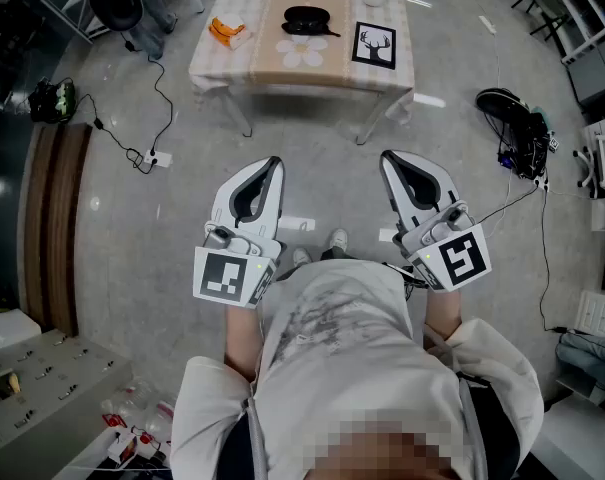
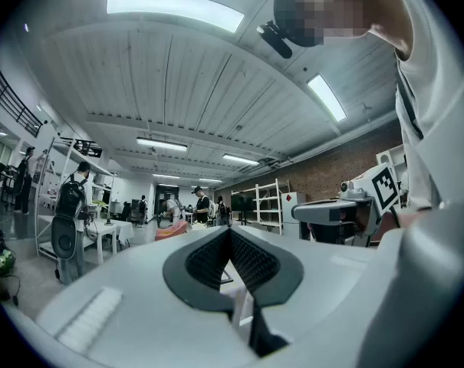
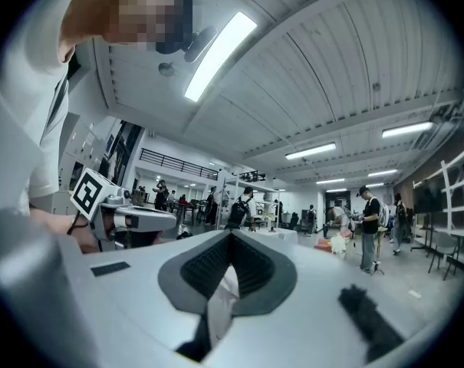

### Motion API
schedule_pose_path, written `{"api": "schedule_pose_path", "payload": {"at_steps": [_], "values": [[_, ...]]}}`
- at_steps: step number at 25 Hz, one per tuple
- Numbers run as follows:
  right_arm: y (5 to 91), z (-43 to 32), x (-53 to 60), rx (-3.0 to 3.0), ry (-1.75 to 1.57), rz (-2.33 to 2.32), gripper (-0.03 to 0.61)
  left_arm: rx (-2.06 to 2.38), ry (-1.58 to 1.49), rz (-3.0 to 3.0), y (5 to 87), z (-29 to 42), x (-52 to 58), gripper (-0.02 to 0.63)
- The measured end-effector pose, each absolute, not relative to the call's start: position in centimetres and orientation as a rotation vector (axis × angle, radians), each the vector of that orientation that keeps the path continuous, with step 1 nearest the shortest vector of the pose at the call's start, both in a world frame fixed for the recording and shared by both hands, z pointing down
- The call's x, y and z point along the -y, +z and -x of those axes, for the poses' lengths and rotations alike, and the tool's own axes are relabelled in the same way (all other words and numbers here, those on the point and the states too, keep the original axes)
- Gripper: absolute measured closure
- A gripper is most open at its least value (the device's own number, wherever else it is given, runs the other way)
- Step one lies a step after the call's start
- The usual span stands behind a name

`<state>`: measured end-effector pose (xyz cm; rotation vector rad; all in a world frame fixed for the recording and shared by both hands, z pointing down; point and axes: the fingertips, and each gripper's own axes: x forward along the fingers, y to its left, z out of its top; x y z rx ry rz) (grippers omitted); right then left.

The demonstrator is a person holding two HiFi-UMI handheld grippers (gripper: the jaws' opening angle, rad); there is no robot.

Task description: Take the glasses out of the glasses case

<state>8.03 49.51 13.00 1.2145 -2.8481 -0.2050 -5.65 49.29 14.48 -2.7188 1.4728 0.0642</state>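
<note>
While both grippers hang at the person's waist over the bare floor, well apart from the counter (image 1: 214, 66), the step in hand is, by my judgement, the approach; nothing on the counter is touched yet. The left gripper (image 1: 273, 162) has its fingers pressed together at the tips with nothing between them, and the right gripper (image 1: 389, 157) is the same: ribbed pads meeting, empty.

The glasses case (image 1: 310, 20), black and rounded, lies about midway between the counter's left and right edges, just beyond a flower-shaped mat (image 1: 302, 52). Whether its lid is up or down is too small to tell from here, and the glasses themselves cannot be made out. An orange object (image 1: 225, 31) sits near the left edge and a deer picture (image 1: 374, 45) near the right edge, both clear of the case.

To do this well, step up to the near edge first and spread both pairs of fingers before reaching, not over the case. One gripper probably needs to pin the case body down while the other lifts the lid or takes the frame at the bridge. The case looks light and smooth, so it may slide on the cloth if pushed from one side only.
</note>
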Motion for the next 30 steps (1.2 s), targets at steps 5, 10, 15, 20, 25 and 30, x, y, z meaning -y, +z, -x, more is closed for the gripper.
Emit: {"api": "schedule_pose_path", "payload": {"at_steps": [5,10,15,20,25,30], "values": [[13.7,-7.6,-49.0,2.848,-0.184,-1.198,0.561,-1.474,0.069,2.715,14.6,5.4,-48.7,0.606],[14.5,-7.7,-47.8,2.820,-0.194,-1.190,0.561,-1.479,0.064,2.723,15.1,4.8,-47.6,0.606],[15.3,-8.4,-46.6,2.819,-0.191,-1.167,0.561,-1.506,0.052,2.727,15.6,4.2,-46.6,0.605],[15.6,-9.2,-45.0,2.840,-0.169,-1.155,0.561,-1.539,0.037,2.715,15.8,3.3,-45.2,0.606],[15.5,-10.1,-43.9,2.879,-0.142,-1.107,0.561,-1.566,0.020,2.691,15.7,1.5,-44.1,0.606],[15.3,-10.7,-43.0,2.931,-0.097,-1.062,0.561,-1.596,-0.005,2.676,15.8,0.4,-43.4,0.606]]}}
